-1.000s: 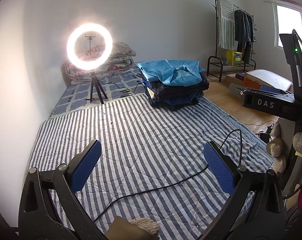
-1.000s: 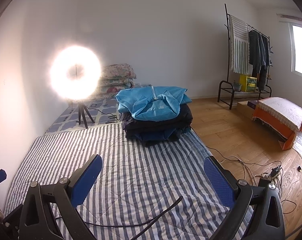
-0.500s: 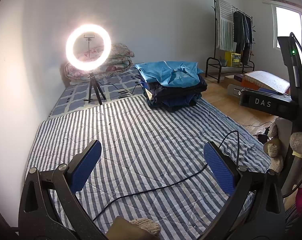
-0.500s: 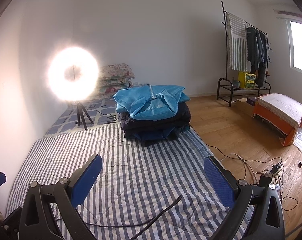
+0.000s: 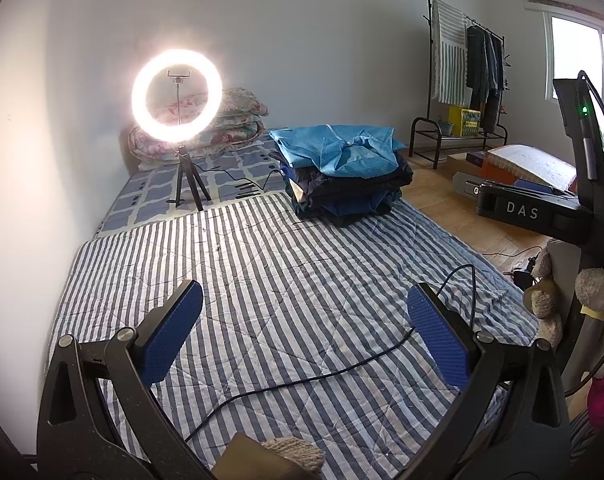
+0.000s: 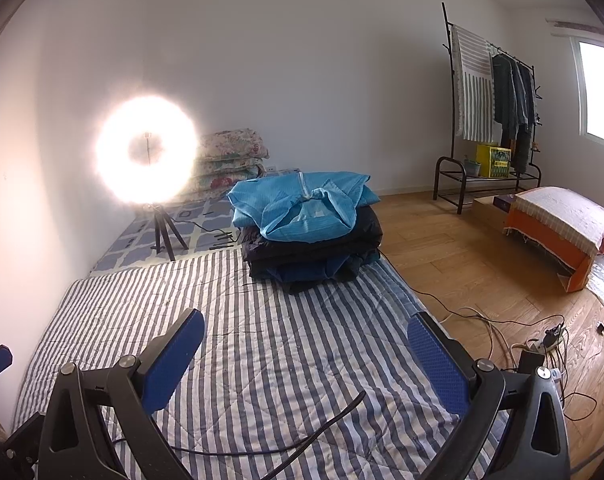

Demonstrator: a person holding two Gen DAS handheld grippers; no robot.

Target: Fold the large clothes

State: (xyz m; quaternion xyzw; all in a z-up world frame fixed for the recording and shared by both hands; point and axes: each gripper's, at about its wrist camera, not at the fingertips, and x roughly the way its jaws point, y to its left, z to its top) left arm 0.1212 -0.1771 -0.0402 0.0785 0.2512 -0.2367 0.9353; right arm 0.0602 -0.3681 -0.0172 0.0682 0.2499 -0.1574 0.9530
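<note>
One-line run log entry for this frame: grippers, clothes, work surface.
left gripper: open, empty | right gripper: open, empty | folded clothes stack: far end of striped quilt, light blue garment on top | quilt: black cable across

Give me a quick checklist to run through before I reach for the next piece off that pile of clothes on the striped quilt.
1. Left gripper open and holding nothing: ok.
2. Right gripper open and holding nothing: ok.
3. Light blue garment on top of the clothes pile, nothing lying over it: ok.
4. Striped quilt bare between the grippers and the pile for spreading: ok.
5. Black cable off the work area: not ok, it runs across the near part of the quilt.
6. Ring light standing clear of the pile: ok, it stands to one side, apart from it.
</note>
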